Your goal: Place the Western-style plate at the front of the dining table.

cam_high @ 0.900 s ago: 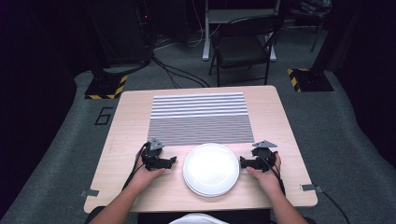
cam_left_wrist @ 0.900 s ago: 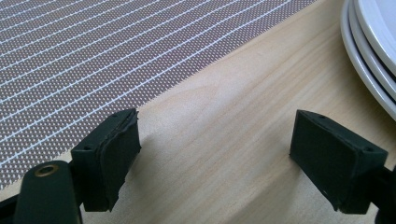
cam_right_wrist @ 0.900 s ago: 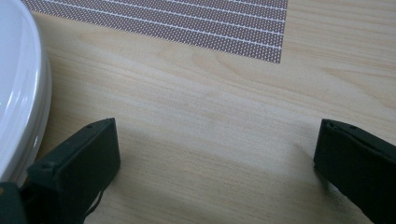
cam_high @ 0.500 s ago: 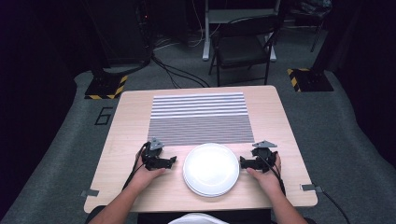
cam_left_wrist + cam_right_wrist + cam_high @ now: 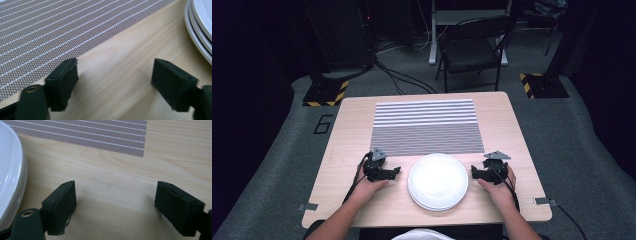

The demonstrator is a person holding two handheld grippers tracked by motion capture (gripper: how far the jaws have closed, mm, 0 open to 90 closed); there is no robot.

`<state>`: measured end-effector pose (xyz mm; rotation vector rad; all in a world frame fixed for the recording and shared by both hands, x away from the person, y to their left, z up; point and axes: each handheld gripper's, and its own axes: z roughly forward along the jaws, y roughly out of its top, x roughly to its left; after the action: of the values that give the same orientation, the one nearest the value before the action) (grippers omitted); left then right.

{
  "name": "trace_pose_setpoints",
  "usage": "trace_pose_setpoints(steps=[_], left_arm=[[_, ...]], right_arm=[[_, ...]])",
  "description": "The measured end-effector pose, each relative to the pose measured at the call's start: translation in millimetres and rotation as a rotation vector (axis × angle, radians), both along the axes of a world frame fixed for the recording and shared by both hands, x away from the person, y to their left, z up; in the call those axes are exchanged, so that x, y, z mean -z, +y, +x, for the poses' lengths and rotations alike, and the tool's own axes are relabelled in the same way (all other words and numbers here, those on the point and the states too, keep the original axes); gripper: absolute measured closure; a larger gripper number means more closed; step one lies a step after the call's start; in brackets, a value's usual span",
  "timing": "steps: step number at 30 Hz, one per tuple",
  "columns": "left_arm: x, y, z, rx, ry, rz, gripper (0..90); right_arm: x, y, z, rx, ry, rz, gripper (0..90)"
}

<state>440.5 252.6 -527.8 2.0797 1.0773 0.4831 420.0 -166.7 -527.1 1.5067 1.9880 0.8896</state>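
Stack of white plates sits on the near half of the wooden table, centred between the two hands, just in front of the near edge of the striped mat. Plates are round, glossy, plain white; the left gripper view shows at least three rims nested one on another at its right edge. The right gripper view shows a thick smooth white rim at its left edge.

Left gripper rests on the table just left of the stack, jaws pointing toward the plates. In its own view the left gripper has jaws spread wide with bare wood between them, holding nothing. Right gripper rests just right of the stack, pointing inward; in its own view the right gripper is likewise spread wide and empty, bare table between the pads. Neither touches the plates as far as can be seen.

Mat is grey-brown with thin white stripes, finely dotted up close, lying flat on the far half of the table.

Writing: a large figure "6" marked on the grey floor left of the table.

Around: a dark folding chair beyond the far edge, two stands with yellow-black hazard striping on their bases at left and right, cables across the floor. Strips of tape at the near table corners.
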Motion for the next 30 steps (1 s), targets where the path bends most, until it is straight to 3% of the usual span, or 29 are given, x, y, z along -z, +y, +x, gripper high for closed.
trace_pose_setpoints(steps=[1,2,7,11,14,15,20,30], left_arm=[[0.0,0.0,0.0,0.0,0.0,0.0,26.0],[-1.5,1.1,0.1,-0.016,0.006,0.0,28.9],[-4.9,2.6,-0.2,-0.044,0.026,0.003,38.6],[-7.9,1.4,-2.2,-0.065,0.056,-0.045,39.7],[-11.4,2.9,-2.9,-0.066,0.067,-0.066,40.4],[-12.1,3.4,-3.0,-0.069,0.068,-0.07,40.5],[-18.9,5.6,-4.2,-0.106,0.079,-0.114,41.8],[-34.6,3.8,-9.0,-0.108,0.077,-0.105,46.5]], right_arm=[[0.0,0.0,0.0,0.0,0.0,0.0,17.8],[-2.0,-1.8,-0.9,0.011,-0.002,-0.001,27.2],[-5.3,-3.8,-4.0,0.037,0.012,0.022,33.4],[-12.3,-2.6,-8.6,0.045,0.024,0.017,38.5],[-18.2,0.3,-13.5,0.044,0.004,0.012,42.7],[-22.0,2.5,-16.7,0.037,-0.021,0.002,45.0],[-31.3,9.0,-26.9,0.028,-0.061,-0.013,46.4],[-40.6,11.6,-37.3,0.041,-0.013,0.095,41.0]])
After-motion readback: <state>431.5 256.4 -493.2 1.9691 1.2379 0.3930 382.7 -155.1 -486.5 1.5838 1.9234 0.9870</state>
